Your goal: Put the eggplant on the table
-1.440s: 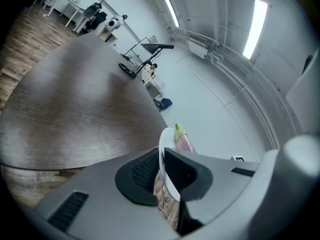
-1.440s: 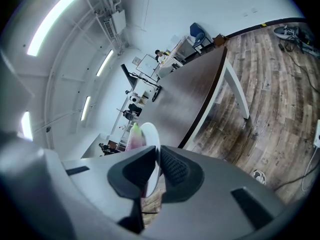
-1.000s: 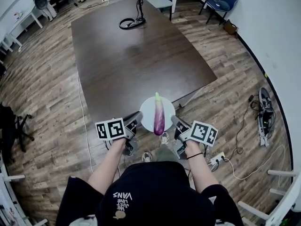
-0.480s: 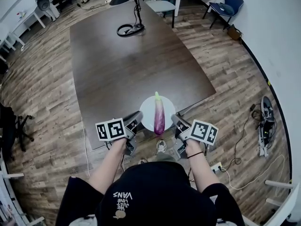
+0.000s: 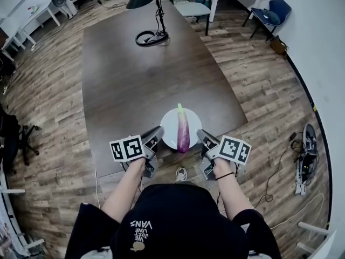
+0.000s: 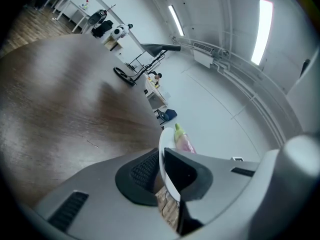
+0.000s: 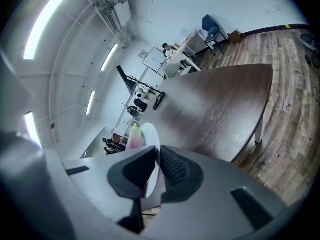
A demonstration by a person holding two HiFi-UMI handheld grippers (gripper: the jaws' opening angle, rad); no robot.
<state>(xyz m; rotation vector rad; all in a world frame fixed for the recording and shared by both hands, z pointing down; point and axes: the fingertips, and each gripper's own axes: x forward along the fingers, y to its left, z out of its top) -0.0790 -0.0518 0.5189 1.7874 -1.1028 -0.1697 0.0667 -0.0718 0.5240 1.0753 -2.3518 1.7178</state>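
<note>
A purple eggplant (image 5: 183, 129) with a green stem lies lengthwise on a round white plate (image 5: 168, 125). The plate hangs level above the near edge of the dark brown table (image 5: 135, 74). My left gripper (image 5: 158, 135) is shut on the plate's left rim and my right gripper (image 5: 202, 137) is shut on its right rim. In the left gripper view the plate's rim (image 6: 162, 156) runs between the pads of the left gripper (image 6: 162, 171), with the eggplant (image 6: 184, 141) beyond. The right gripper view shows the right gripper (image 7: 156, 171) pinching the plate (image 7: 151, 139), with the eggplant (image 7: 134, 138) beside it.
A black lamp (image 5: 151, 36) with a ring base stands at the table's far end. A grey chair (image 5: 188, 7) and a blue chair (image 5: 272, 15) stand beyond the table. Shoes (image 5: 304, 144) and cables lie on the wooden floor at the right.
Both grippers have carried the plate with the eggplant forward. It was just short of the table's near edge and now hangs over the tabletop. The grips on the rim have not changed.
</note>
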